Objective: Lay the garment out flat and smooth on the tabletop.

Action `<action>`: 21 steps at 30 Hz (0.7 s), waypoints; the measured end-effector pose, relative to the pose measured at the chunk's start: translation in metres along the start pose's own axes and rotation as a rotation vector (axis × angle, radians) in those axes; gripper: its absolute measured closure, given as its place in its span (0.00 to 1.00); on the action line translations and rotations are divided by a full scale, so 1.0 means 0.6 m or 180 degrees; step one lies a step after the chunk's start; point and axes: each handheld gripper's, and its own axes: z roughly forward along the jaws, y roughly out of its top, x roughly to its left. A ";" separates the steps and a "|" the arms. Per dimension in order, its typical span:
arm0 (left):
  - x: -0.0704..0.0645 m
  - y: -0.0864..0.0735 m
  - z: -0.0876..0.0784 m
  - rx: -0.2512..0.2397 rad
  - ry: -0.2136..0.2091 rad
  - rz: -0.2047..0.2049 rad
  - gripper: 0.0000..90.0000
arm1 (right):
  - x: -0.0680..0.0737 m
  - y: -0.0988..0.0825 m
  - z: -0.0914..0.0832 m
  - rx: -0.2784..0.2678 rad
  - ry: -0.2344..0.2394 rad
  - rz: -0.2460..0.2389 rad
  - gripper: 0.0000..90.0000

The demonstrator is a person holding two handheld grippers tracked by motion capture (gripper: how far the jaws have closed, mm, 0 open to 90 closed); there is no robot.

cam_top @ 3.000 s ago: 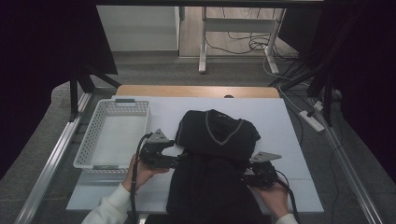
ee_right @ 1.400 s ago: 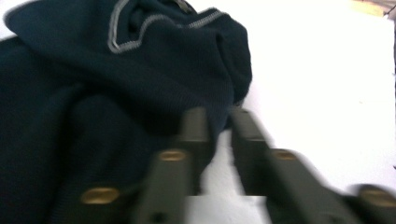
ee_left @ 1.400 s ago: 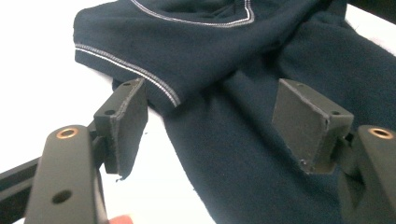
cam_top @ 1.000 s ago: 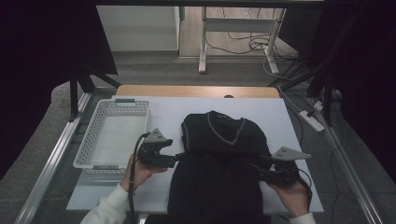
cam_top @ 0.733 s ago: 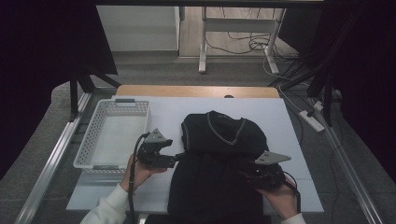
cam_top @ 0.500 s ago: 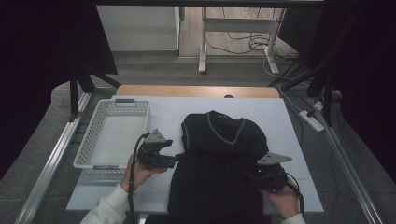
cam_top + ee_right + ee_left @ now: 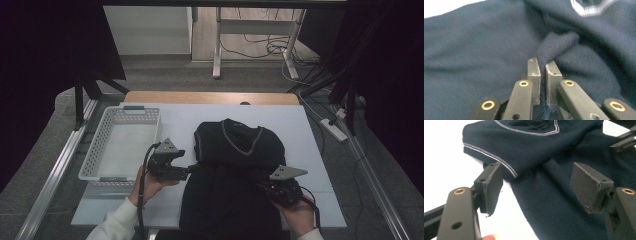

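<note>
From the high view, a dark navy sweater (image 7: pixel 235 180) lies on the white bench (image 7: pixel 310 130), its collar end folded back toward the far side and its body running to the near edge. A white basket (image 7: pixel 120 145) stands just beside it on the person's left. The left gripper (image 7: pixel 187 172) rests at the sweater's left edge; the right gripper (image 7: pixel 265 187) sits on the cloth near its right side.

In the left gripper view, the jaws stand wide apart, straddling the sweater's left edge below a striped cuff (image 7: pixel 499 161), pressing on nothing.

In the right gripper view, the jaws have just been closing and are now pinched on a raised fold of the sweater (image 7: pixel 554 47), cloth caught between the pads.

The step in hand looks like taking hold of both sides to fold further. To do it well, the left jaws should likely slide onto the edge and bite all the layers before any lift, matching the right grip's depth, so the cloth rises evenly without dragging or letting the folded top slip.
</note>
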 end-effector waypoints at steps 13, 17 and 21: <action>0.001 -0.001 0.001 0.0008 0.0005 -0.0010 0.30 | 0.054 0.038 0.086 0.0111 0.0433 -0.0154 0.94; 0.000 -0.001 0.003 0.0020 0.0004 0.0002 0.30 | 0.048 0.032 0.084 0.0054 0.0475 -0.0045 0.73; 0.001 -0.001 0.002 0.0014 0.0004 -0.0005 0.30 | 0.037 0.028 0.031 -0.0272 0.0294 0.0030 0.57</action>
